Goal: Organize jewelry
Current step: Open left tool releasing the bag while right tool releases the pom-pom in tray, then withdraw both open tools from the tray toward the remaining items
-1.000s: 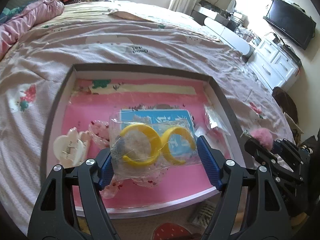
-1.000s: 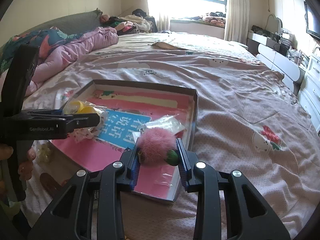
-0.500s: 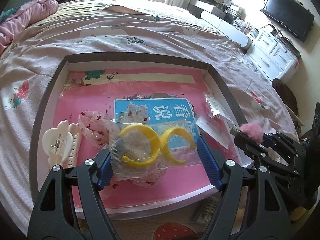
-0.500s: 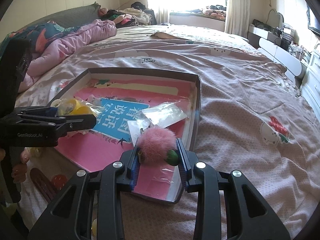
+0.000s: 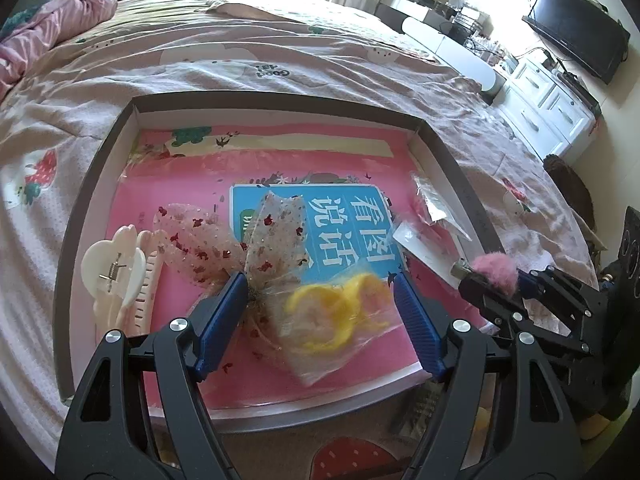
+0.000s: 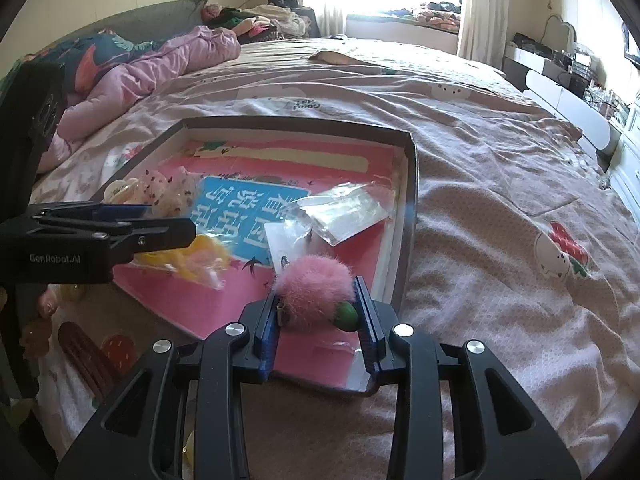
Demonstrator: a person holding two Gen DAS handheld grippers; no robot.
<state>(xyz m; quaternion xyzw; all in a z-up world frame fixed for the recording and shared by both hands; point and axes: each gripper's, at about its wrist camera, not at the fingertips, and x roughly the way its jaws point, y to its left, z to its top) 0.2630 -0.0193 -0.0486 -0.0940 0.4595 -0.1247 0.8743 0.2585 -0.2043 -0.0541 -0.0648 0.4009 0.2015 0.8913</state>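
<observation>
A bed (image 6: 480, 184) in a pinkish printed cover carries a shallow grey-rimmed tray (image 5: 452, 160) and a pink quilt (image 6: 160, 68).

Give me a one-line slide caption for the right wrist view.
Right tongs grip a pink pompom at the tray's near corner on the bed.

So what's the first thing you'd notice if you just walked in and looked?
Probably the fluffy pink pompom pinched in the right tool, above the near right corner of the shallow grey box with a pink floor. Next, the clear plastic bag of yellow rings, blurred, lying between the left tool's wide-apart pads, with a white claw hair clip at the box's left side.
</observation>
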